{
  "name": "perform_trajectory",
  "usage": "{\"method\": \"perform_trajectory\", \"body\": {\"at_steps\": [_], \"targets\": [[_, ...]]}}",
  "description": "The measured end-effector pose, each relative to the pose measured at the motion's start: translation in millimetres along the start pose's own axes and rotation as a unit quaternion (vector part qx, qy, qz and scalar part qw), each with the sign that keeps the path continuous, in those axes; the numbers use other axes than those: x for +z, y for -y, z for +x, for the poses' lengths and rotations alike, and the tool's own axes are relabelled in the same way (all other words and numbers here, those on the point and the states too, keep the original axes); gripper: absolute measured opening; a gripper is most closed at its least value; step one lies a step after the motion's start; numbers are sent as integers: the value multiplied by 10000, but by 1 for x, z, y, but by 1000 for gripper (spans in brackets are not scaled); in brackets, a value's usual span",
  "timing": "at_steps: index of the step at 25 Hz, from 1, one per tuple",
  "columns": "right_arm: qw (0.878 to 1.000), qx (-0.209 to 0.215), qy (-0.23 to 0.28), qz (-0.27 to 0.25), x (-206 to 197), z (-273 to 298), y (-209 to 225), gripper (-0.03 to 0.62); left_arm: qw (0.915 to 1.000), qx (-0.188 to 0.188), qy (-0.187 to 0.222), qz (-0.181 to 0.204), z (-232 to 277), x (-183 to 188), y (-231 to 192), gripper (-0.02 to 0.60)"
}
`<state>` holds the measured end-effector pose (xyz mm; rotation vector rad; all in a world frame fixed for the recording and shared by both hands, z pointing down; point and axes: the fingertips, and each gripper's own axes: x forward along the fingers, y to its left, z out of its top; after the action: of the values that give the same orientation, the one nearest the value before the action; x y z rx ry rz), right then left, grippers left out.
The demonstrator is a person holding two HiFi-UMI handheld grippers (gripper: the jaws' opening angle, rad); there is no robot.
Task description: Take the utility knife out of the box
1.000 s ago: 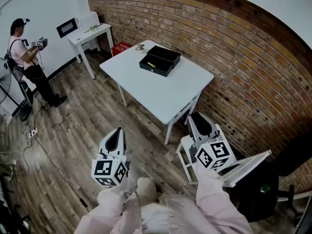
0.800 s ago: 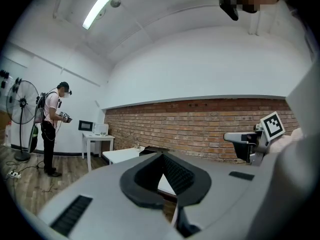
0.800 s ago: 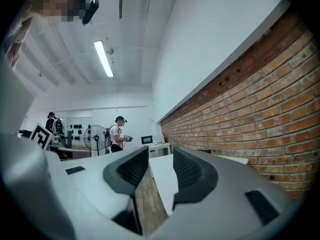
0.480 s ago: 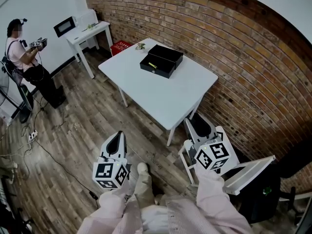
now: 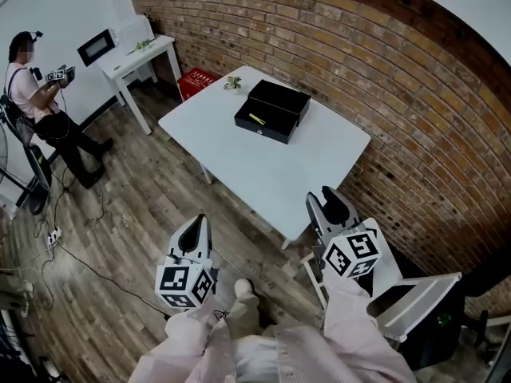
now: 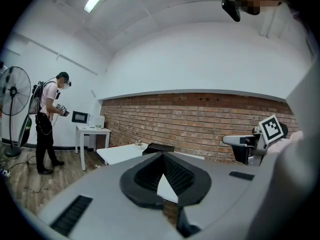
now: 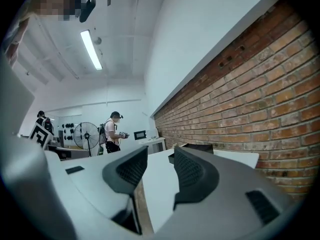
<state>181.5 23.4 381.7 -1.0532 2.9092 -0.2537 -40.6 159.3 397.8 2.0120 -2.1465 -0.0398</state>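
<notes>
An open black box [image 5: 271, 112] stands on the far part of the white table [image 5: 263, 174]. In its tray lies a thin yellow thing, the utility knife [image 5: 255, 119]. Both grippers are held level, well short of the box. My left gripper [image 5: 197, 220] is over the floor in front of the table, its jaws closed tip to tip with nothing in them [image 6: 162, 156]. My right gripper [image 5: 328, 196] is at the table's near right corner, jaws wide apart and empty [image 7: 160, 156]. The box also appears far ahead in both gripper views [image 6: 157, 147] [image 7: 192, 148].
A small plant [image 5: 233, 82] sits on the table beyond the box. A white chair [image 5: 403, 294] stands to my right by the brick wall [image 5: 383, 78]. At the left are a person [image 5: 36, 94], a small white side table [image 5: 132, 54], a red crate [image 5: 198, 80] and floor cables [image 5: 72, 254].
I have come closer to the table. Both grippers moved forward with me, and the right one now reaches the table's near corner.
</notes>
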Motion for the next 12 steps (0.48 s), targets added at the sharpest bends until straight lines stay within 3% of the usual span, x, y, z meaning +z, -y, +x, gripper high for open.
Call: {"method": "perform_trajectory", "body": {"at_steps": [12], "targets": [[9995, -281, -143, 64, -6, 102, 20, 149, 9992, -367, -138, -45, 99, 13, -59, -8]]}}
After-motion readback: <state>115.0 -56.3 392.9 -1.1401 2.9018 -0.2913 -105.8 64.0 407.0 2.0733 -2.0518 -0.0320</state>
